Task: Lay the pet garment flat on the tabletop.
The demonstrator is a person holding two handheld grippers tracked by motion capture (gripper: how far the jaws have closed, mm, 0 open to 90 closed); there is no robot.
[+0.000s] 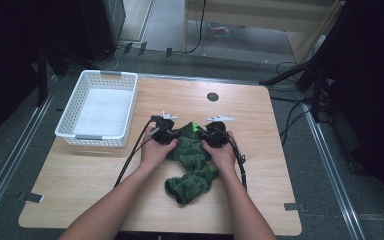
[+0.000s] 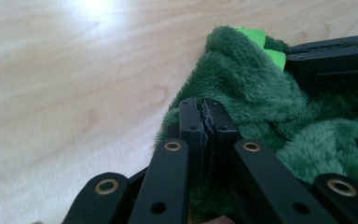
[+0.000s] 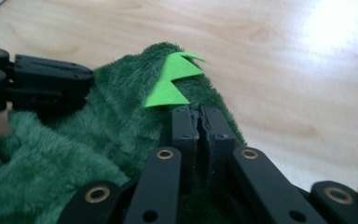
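Note:
A dark green plush garment (image 1: 192,167) with bright green felt spikes (image 3: 172,79) lies bunched at the middle of the wooden table (image 1: 260,150). My left gripper (image 1: 172,135) sits at its upper left edge. In the left gripper view the jaws (image 2: 204,107) stand pressed together with the plush fabric (image 2: 242,79) pinched between them. My right gripper (image 1: 206,136) is at the garment's upper right. Its jaws (image 3: 199,114) are likewise shut on the fabric (image 3: 121,102), just below the felt spikes. Each gripper view shows the other gripper close across the cloth.
A white slotted basket (image 1: 70,112) stands at the table's back left, with nothing visible inside. A round dark grommet (image 1: 212,96) sits near the far edge. Black cables (image 1: 132,155) trail from both grippers over the table. Bare wood surrounds the garment.

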